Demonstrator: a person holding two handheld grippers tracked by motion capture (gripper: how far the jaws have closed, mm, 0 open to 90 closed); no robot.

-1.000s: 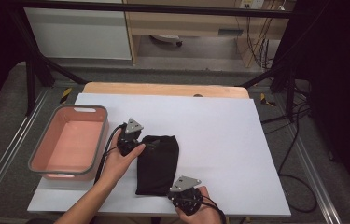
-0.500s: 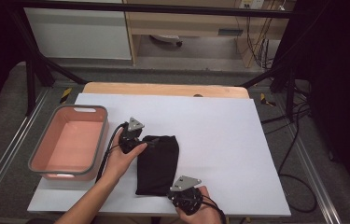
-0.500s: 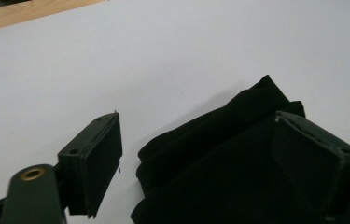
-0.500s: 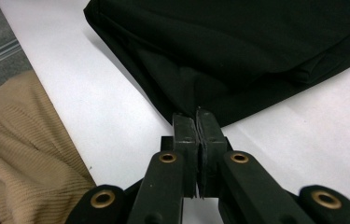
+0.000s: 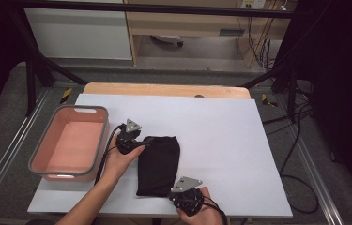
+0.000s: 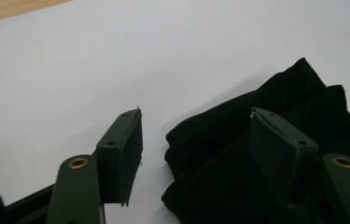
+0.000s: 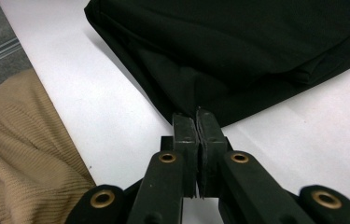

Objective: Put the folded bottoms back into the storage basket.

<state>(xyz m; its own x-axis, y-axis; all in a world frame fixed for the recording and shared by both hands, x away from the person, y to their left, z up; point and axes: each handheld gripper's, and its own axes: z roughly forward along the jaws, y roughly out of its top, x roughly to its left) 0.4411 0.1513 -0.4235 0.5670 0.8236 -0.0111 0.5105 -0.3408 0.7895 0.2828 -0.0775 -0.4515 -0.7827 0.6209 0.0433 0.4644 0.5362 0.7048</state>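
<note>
The right gripper (image 7: 196, 119) pinches the black cloth (image 5: 158, 164) at its six o'clock edge, anchoring it; the left gripper (image 6: 196, 140), fingers half-spread and just closing, straddles the ten o'clock corner without gripping.

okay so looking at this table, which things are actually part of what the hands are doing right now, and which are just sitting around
In use:
- black folded cloth
- left gripper, jaws open around a far corner, just been closing
- right gripper, jaws shut at the cloth's near edge

Lying about:
- pink bin, empty
- white table

Black cloth (image 5: 158, 164) matt (folded); pink basin (image 5: 70, 143) smooth plastic.
</note>
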